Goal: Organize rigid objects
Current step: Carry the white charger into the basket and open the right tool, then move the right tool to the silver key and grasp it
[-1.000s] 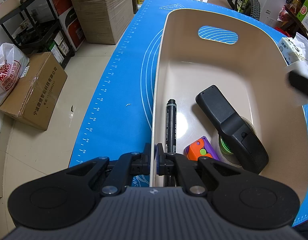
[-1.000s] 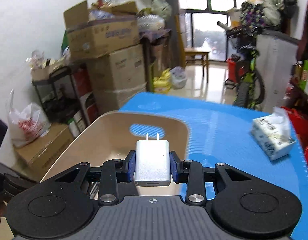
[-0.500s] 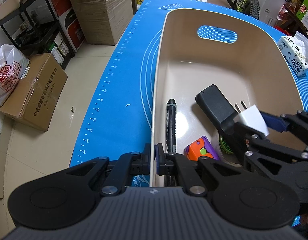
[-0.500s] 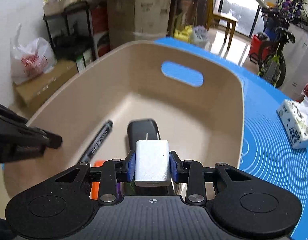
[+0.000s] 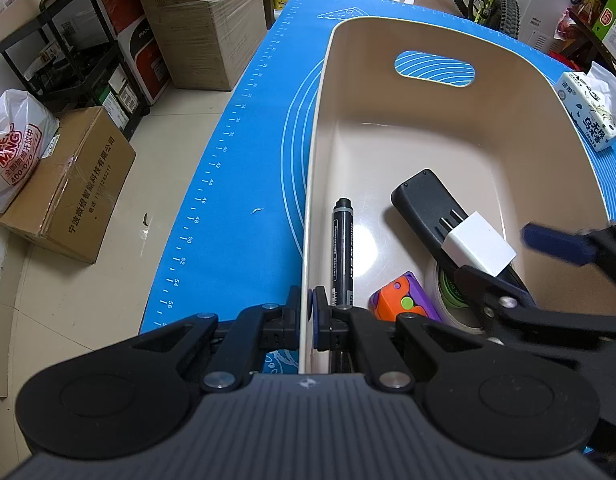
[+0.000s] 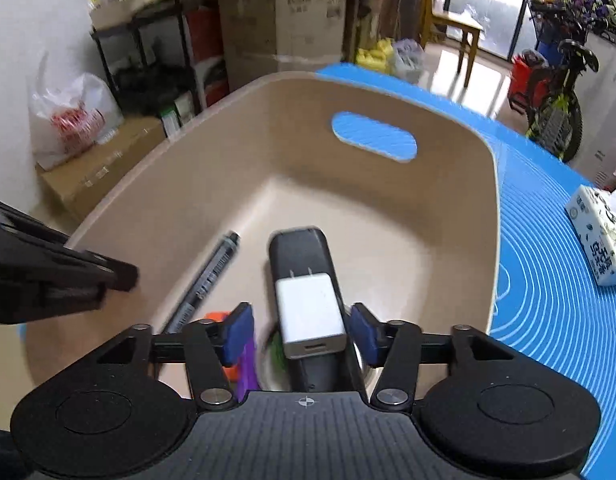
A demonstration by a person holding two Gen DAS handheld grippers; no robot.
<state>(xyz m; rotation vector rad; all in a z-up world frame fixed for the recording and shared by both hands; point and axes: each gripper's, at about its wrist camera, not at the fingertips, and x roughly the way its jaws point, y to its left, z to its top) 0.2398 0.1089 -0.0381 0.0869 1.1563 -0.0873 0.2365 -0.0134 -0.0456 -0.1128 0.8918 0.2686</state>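
My left fingers stay pinched on the tub rim to steady it near the desk's left edge, while my right fingers are opening, pads clear of the white charger, dropping it onto the black remote inside.

tissue pack on blue mat | cardboard boxes | black shelf | plastic bag | bicycle

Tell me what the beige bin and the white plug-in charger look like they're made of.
Beige bin: likely moulded plastic with a smooth, slightly glossy finish; light glares off its floor and the handle slot is rounded. White plug-in charger: probably matte plastic casing, with two thin prongs that look metal.
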